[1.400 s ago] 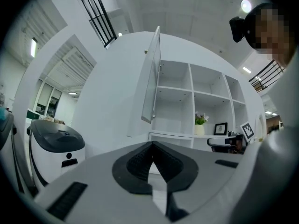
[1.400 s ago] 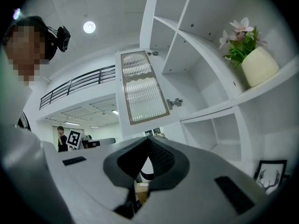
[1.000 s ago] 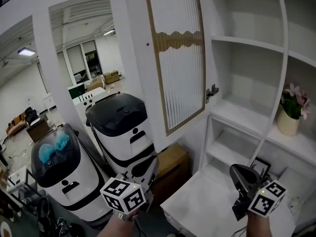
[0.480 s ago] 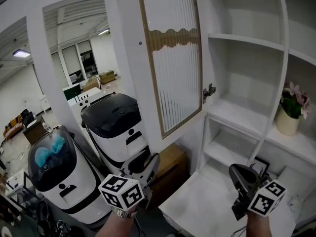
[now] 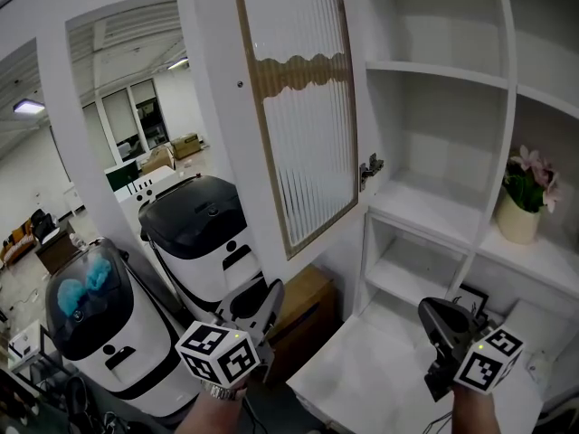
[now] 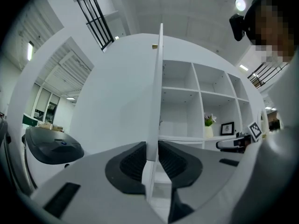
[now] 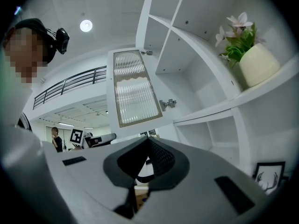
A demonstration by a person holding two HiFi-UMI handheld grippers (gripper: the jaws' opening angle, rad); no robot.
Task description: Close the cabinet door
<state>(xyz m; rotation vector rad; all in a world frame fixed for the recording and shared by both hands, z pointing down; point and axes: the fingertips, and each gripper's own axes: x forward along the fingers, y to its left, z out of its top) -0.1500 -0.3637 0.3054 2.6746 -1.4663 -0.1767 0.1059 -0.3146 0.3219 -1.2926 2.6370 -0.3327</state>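
Note:
The white cabinet door point(image 5: 298, 107) with a ribbed glass panel stands open, hinged point(image 5: 369, 168) to the shelf cabinet point(image 5: 434, 70). My left gripper point(image 5: 258, 304) is at the door's lower free edge. In the left gripper view the door's thin edge point(image 6: 160, 78) runs between the two dark pads point(image 6: 133, 164). The jaws point(image 6: 152, 148) have just been closing and now press on that edge. My right gripper point(image 5: 434, 333) hangs shut and empty over the white counter point(image 5: 362, 378). In the right gripper view its pads point(image 7: 161, 160) meet, with the door point(image 7: 133, 94) ahead.
Two white machines with black lids point(image 5: 208, 233) point(image 5: 86, 301) stand on the floor left of the door. A cardboard box point(image 5: 308, 297) sits under the door. A flower pot point(image 5: 520, 215) and a framed picture point(image 5: 472, 298) sit on the right shelves.
The door and cabinet now sit further left in the head view. My left gripper has edged in under the door's lower edge. The right gripper has stayed put.

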